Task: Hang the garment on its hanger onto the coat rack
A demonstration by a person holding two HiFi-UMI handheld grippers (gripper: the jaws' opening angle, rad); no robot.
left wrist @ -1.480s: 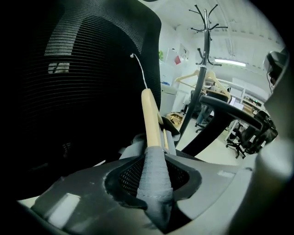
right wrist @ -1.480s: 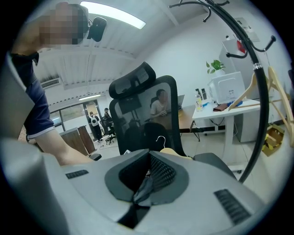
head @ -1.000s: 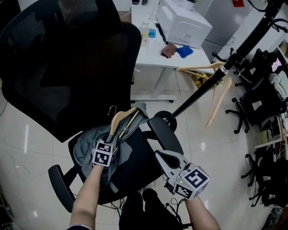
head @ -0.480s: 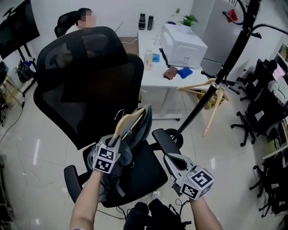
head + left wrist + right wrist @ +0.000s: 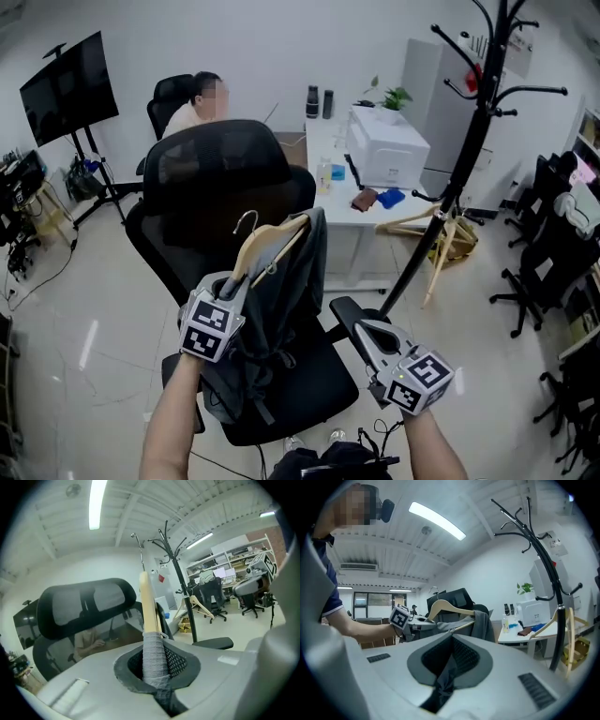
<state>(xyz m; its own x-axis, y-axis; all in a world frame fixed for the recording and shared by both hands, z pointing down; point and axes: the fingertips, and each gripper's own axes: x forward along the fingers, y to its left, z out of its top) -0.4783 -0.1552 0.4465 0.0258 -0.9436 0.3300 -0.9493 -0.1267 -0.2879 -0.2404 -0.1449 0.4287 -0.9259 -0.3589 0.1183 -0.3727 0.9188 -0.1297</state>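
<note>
A light wooden hanger (image 5: 270, 246) carries a dark grey garment (image 5: 281, 309) that hangs down in front of a black office chair. My left gripper (image 5: 230, 283) is shut on the hanger's near end, with grey cloth (image 5: 153, 656) pinched between its pads and the wooden arm (image 5: 147, 604) rising above. The metal hook (image 5: 246, 221) points up. The black coat rack (image 5: 469, 150) stands to the right, well apart from the hanger; it also shows as the rack (image 5: 174, 573) and the rack (image 5: 548, 569). My right gripper (image 5: 361, 328) is low at right, shut, holding nothing; hanger (image 5: 449, 606) lies ahead of it.
The big black office chair (image 5: 225, 178) stands right behind the garment. A white desk (image 5: 328, 155) with a printer (image 5: 384, 150) is beyond it. A spare wooden hanger (image 5: 427, 225) hangs low on the rack. A person (image 5: 202, 103) sits at the back; more chairs (image 5: 553, 253) crowd the right.
My left gripper has lifted the hanger and garment up off the chair seat. The view has tilted up, bringing the rack's top into sight. The right gripper stays low and shut.
</note>
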